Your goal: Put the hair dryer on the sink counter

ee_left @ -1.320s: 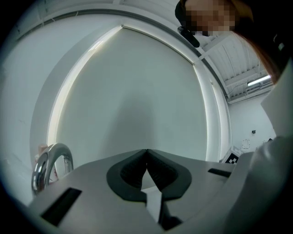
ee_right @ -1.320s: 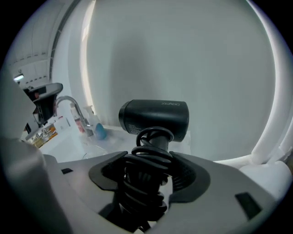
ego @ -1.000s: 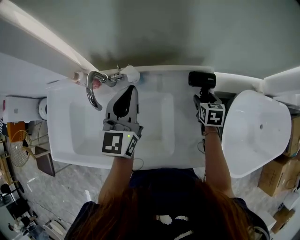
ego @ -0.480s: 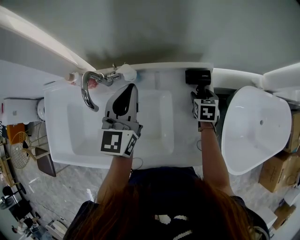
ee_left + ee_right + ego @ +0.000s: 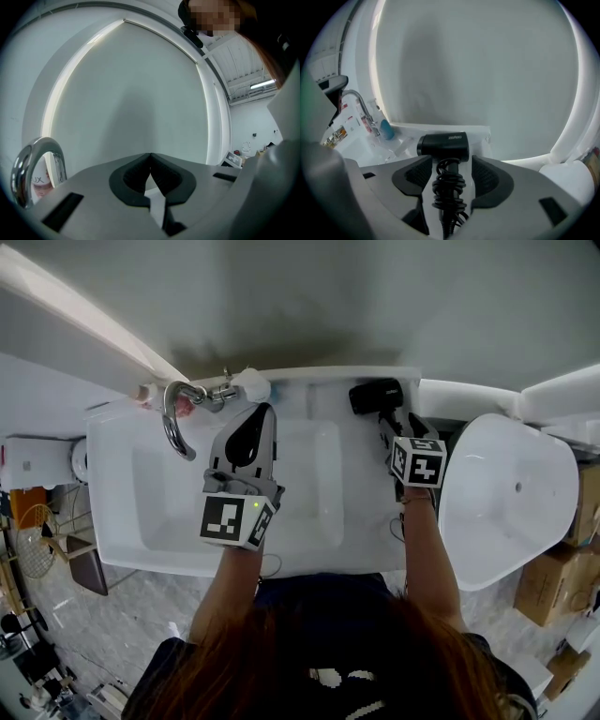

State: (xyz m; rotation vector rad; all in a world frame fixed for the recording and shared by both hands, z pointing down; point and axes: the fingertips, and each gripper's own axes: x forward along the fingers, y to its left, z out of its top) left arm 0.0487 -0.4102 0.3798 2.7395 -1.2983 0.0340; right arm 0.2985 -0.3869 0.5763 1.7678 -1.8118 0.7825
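Observation:
The black hair dryer (image 5: 373, 396) is at the back right corner of the white sink counter (image 5: 367, 498), its head tilted to the left. Its handle, wrapped in black cord, runs back between the jaws of my right gripper (image 5: 392, 429), which is shut on it. In the right gripper view the hair dryer (image 5: 443, 144) stands between the pads of the right gripper (image 5: 449, 176), with the counter's back edge behind it. Whether the dryer touches the counter I cannot tell. My left gripper (image 5: 257, 418) hangs over the basin, shut and holding nothing; in its own view the left gripper (image 5: 150, 158) faces the wall.
A curved chrome faucet (image 5: 173, 424) rises at the basin's back left, also seen as the faucet (image 5: 33, 161). A blue item (image 5: 386, 129) and small toiletries lie along the back edge. A large white fixture (image 5: 511, 493) stands right of the sink. Cardboard boxes (image 5: 555, 587) sit at the far right.
My right gripper has carried the hair dryer a little to the left, and its head has swung from square-on to tilted left. The left gripper has stayed put.

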